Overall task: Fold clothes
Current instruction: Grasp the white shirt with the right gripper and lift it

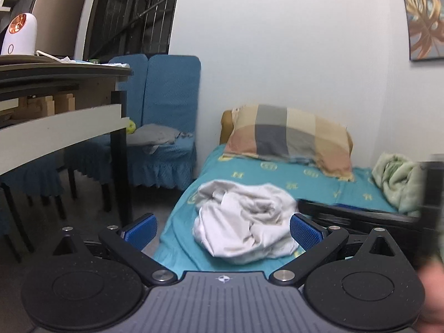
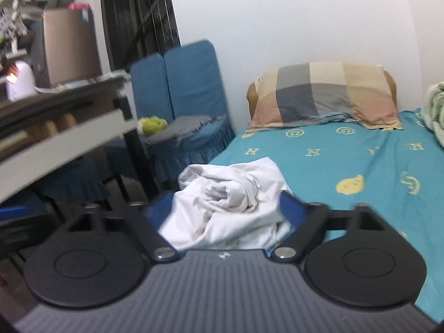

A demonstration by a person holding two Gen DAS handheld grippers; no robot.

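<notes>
The crumpled white cloth garment (image 1: 244,219) sits bunched near the left front edge of the teal bed sheet (image 1: 305,183). Both grippers, left (image 1: 222,229) and right (image 2: 224,208), are spread wide, empty; the right looks nearer.

The bed (image 2: 347,166) lies mostly bare between the pillow (image 2: 324,97) at its head and the crumpled white garment (image 2: 230,205) near its left edge, so that stretch of sheet is open. A green blanket (image 1: 396,183) fills the right edge by the wall. Left of the bed stand a table (image 1: 63,122) and blue-covered chairs (image 1: 166,116), leaving a narrow strip of floor. A dark blurred shape, probably the other gripper, crosses the left view's right side.
</notes>
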